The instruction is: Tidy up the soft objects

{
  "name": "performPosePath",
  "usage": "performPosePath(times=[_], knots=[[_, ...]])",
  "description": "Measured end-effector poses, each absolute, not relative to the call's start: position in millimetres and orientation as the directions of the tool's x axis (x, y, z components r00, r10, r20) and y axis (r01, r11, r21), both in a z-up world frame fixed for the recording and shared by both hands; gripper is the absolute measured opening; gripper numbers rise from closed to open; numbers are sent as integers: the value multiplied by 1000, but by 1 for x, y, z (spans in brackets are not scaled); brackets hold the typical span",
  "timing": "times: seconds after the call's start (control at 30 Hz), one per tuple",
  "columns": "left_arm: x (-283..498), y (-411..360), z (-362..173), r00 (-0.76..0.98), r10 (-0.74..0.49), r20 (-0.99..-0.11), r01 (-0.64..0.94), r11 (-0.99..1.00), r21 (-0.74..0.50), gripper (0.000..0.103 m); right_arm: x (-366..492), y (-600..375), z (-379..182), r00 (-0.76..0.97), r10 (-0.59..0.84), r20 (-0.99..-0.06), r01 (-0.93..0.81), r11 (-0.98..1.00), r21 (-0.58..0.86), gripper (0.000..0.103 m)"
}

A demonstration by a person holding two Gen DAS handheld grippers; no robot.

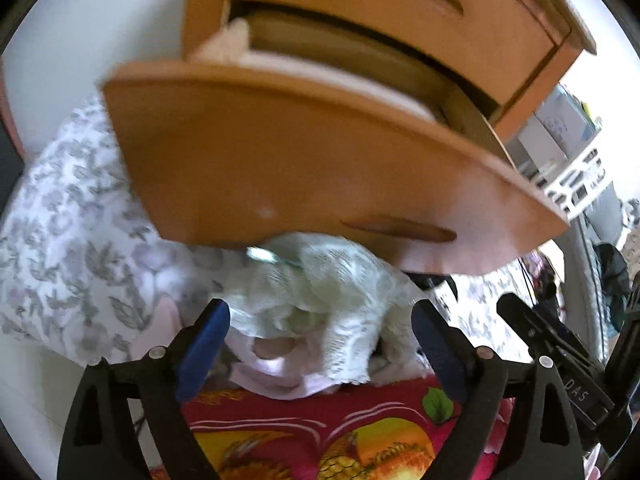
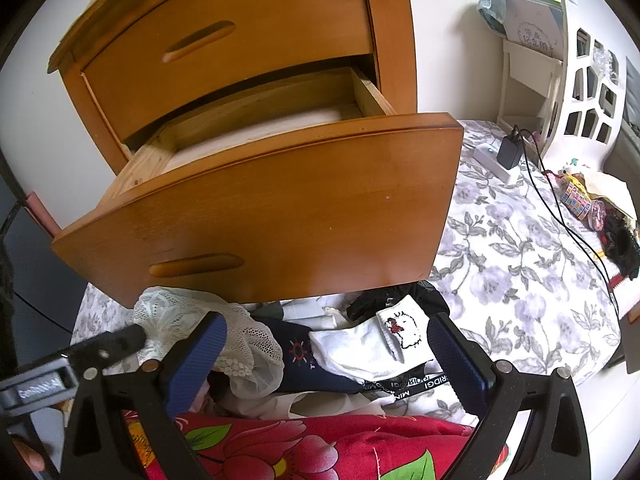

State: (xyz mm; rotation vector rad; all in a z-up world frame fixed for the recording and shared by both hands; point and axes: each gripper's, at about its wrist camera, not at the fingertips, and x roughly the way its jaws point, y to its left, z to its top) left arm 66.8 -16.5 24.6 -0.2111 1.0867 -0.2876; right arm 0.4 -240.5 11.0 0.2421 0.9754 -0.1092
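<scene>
A wooden nightstand (image 2: 240,92) stands against a white wall (image 2: 448,48). Its lower drawer (image 2: 256,216) is pulled out and the upper drawer (image 2: 224,40) is closed. Beside it lies a bed sheet (image 2: 512,264) with grey and lilac flowers. To the right stands a white shelf (image 2: 588,100) with cut-out openings. A white power strip (image 2: 496,164) with a black charger (image 2: 510,152) lies on the sheet, and a black cable (image 2: 568,224) runs from it. The light is bright daylight. In front lies a red blanket (image 2: 304,448) with flowers.

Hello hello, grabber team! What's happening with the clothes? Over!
Both grippers, left and right, open, empty. Lace cloth, white sock still piled below open drawer. Nothing blocking.
</scene>
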Motion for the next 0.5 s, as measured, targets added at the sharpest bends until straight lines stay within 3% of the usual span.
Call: performPosePath(times=[0.1, 0.5], knots=[[60, -8, 37, 497, -288, -819, 105, 956, -273, 101, 0, -239, 11, 558, 17, -829, 197, 968, 152, 102], [40, -4, 70, 637, -199, -745, 102, 979, -174, 102, -8, -225, 33, 613, -12, -790, 147, 984, 100, 103]])
